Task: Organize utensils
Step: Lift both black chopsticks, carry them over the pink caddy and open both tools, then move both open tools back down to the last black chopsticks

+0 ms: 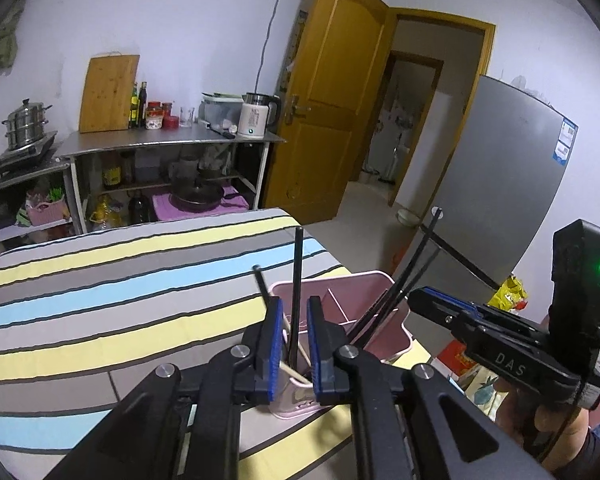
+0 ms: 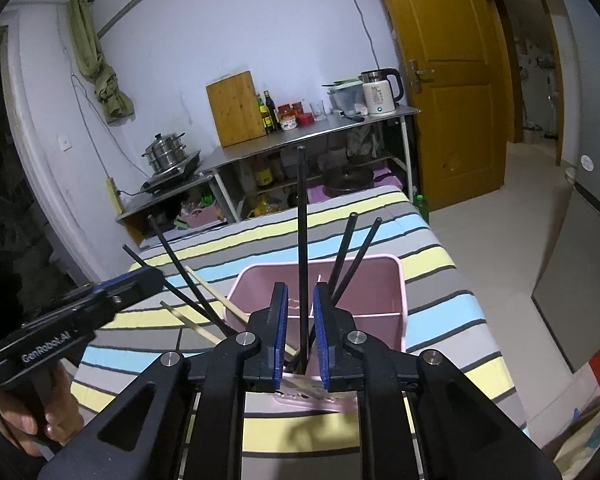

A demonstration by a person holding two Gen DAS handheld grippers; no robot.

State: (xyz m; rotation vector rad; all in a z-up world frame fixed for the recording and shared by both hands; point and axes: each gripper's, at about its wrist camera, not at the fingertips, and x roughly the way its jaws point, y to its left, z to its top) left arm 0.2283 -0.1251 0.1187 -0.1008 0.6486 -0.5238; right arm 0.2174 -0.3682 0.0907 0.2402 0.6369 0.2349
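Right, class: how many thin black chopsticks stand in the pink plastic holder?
5 black chopsticks: two leaning left, one upright between the right tongs, two leaning right. Others may be hidden behind the tongs.

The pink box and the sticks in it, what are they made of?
The pink box looks like plastic: smooth, matte, one even colour, with thin moulded walls. The black sticks could be plastic or coated wood; they are dark and slightly glossy. The pale sticks look like bare wood or bamboo, light tan and dull.
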